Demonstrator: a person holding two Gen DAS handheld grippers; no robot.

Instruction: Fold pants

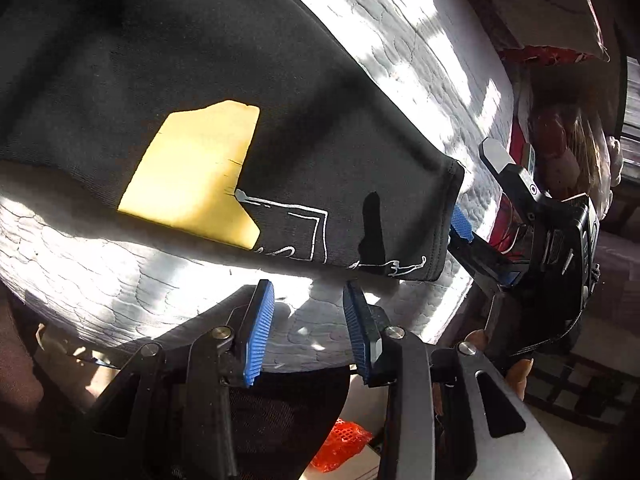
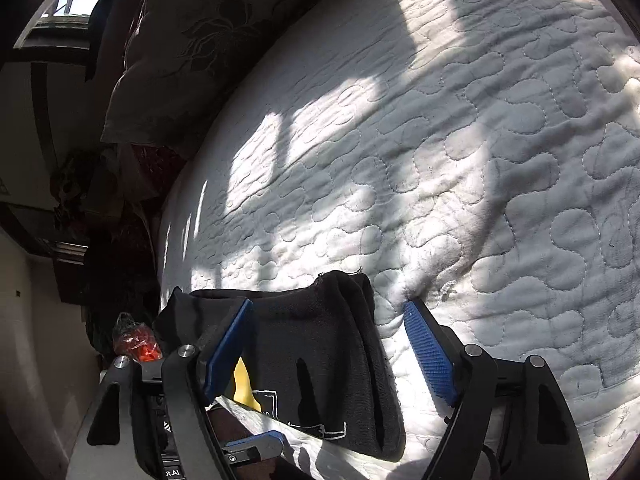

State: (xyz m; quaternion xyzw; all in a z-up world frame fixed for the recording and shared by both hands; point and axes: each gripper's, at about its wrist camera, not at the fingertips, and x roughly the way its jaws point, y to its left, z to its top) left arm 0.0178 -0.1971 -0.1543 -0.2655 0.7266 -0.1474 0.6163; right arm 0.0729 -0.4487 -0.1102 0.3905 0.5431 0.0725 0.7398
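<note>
- Left wrist view: mounted behind the left gripper (image 1: 308, 320), aimed steeply down, close over the pants (image 1: 240, 80) on the quilted bed (image 1: 420, 40); jaws fill the lower centre of the frame.
- Right wrist view: mounted behind the right gripper (image 2: 328, 344), aimed down across the bed (image 2: 480, 140), close to the pants' (image 2: 320, 340) cuff at lower centre.
- Shared: cuff, yellow patch (image 1: 192, 168), bed; the left wrist view shows the right gripper (image 1: 472, 192) at right.

Black fingers (image 1: 260, 336) — ribbed blue pads
</note>
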